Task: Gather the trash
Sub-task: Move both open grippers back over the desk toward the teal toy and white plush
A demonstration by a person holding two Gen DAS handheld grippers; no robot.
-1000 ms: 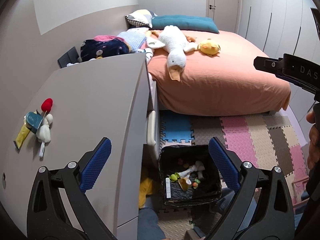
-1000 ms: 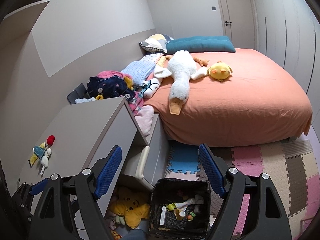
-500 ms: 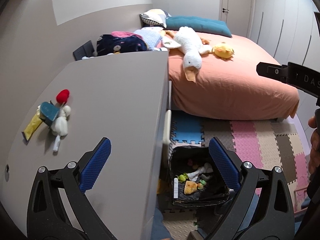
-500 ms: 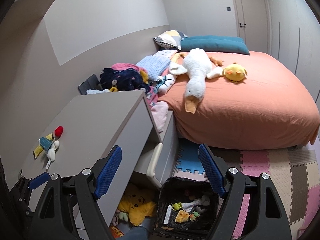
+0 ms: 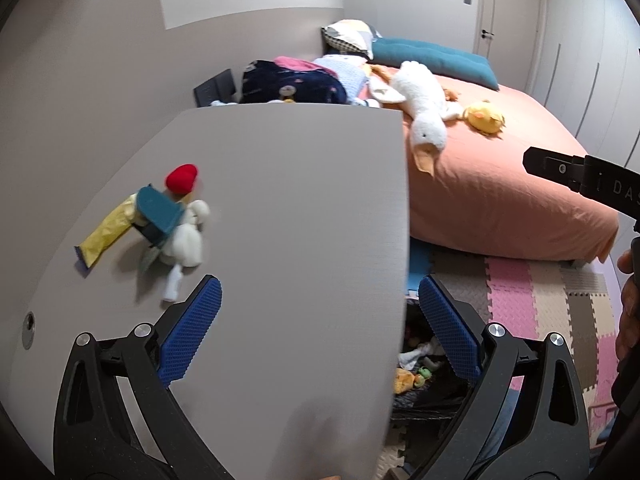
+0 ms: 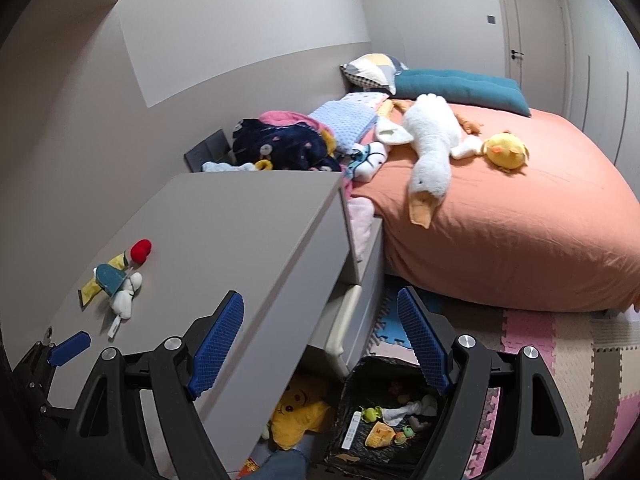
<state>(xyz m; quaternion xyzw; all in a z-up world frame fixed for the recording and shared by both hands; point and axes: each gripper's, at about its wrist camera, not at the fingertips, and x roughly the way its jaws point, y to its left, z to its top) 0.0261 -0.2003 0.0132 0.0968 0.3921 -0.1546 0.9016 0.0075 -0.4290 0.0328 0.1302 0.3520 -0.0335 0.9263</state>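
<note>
A small pile lies on the grey dresser top (image 5: 288, 208): a yellow wrapper (image 5: 105, 232), a teal box (image 5: 158, 210), a red piece (image 5: 182, 177) and crumpled white tissue (image 5: 185, 240). The pile also shows in the right wrist view (image 6: 116, 280). My left gripper (image 5: 318, 328) is open and empty, above the dresser, to the right of the pile. My right gripper (image 6: 318, 344) is open and empty, over the dresser's edge. A black bin (image 6: 360, 380) with several scraps inside stands on the floor below.
A bed (image 6: 520, 220) with an orange cover holds a white goose toy (image 6: 432, 152) and a yellow chick toy (image 6: 506, 150). Clothes (image 6: 280, 146) are heaped behind the dresser. A drawer (image 6: 344, 320) is open. A yellow plush (image 6: 300, 416) lies below. Foam mats (image 6: 560, 360) cover the floor.
Both grippers have moved left and forward over the dresser. The pile is now nearer and larger in the left wrist view, and the bin has slid to the lower right.
</note>
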